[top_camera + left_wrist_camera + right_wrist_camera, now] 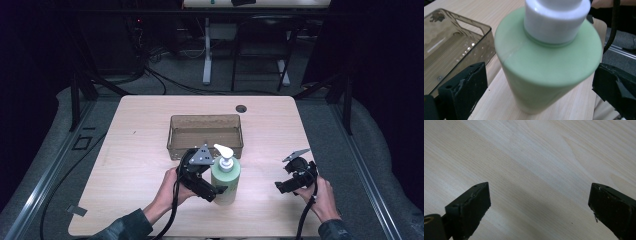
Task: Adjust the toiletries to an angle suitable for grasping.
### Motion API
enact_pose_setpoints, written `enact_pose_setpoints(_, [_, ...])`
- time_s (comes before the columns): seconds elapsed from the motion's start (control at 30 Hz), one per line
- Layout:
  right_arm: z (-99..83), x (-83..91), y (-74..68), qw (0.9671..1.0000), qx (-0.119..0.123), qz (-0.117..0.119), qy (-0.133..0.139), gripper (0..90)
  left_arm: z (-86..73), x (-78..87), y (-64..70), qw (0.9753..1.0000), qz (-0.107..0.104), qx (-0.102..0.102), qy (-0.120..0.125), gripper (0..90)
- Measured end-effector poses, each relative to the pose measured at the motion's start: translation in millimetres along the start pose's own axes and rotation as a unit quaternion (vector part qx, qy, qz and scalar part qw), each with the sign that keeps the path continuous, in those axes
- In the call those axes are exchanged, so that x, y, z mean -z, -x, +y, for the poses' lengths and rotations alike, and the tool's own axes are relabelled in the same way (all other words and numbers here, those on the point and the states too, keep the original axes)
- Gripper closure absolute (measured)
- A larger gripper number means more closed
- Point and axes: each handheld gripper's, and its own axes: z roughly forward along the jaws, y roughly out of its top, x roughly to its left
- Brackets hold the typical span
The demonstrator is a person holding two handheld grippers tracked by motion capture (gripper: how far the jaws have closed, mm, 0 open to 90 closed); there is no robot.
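Observation:
A pale green pump bottle [226, 180] with a white pump head stands upright on the wooden table [135, 150], just in front of a smoky clear plastic bin [172, 137]. My left gripper [218, 191] reaches in from the bottle's left. In the left gripper view the bottle [544, 65] sits between the wide-apart jaws of my left gripper [539, 75], with a gap showing beside the left jaw. My right gripper [280, 187] is held low over bare table to the bottle's right, and in its own view my right gripper [539, 195] stands open with nothing between its jaws.
The bin [474, 23] looks empty and lies directly behind the bottle. A round cable hole [241, 108] marks the table's far edge. Cables trail from both grippers toward the near edge. Desk legs and cables stand on the floor beyond.

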Motion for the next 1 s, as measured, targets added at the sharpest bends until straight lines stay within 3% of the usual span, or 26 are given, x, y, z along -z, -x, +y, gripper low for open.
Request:
enact_pose_setpoints(0.2, [-0.3, 0.4, 0.7, 1.0, -0.002, 0.0, 0.001, 3.5, 4.8, -4.6, 2.8, 0.9999, 0.006, -0.001, 0.009, 0.2])
enact_pose_setpoints(0.43, [-0.4, 0.6, 0.8, 1.0, -0.004, 0.0, 0.001, 3.6, 7.1, -8.2, 5.7, 0.9998, 0.009, -0.006, 0.019, 11.2])
enact_pose_setpoints(1.0, [-0.6, 1.4, 1.0, 1.0, 0.001, -0.003, 0.003, 3.8, 4.6, -3.5, -1.7, 0.9998, 0.013, -0.007, 0.015, 12.2])
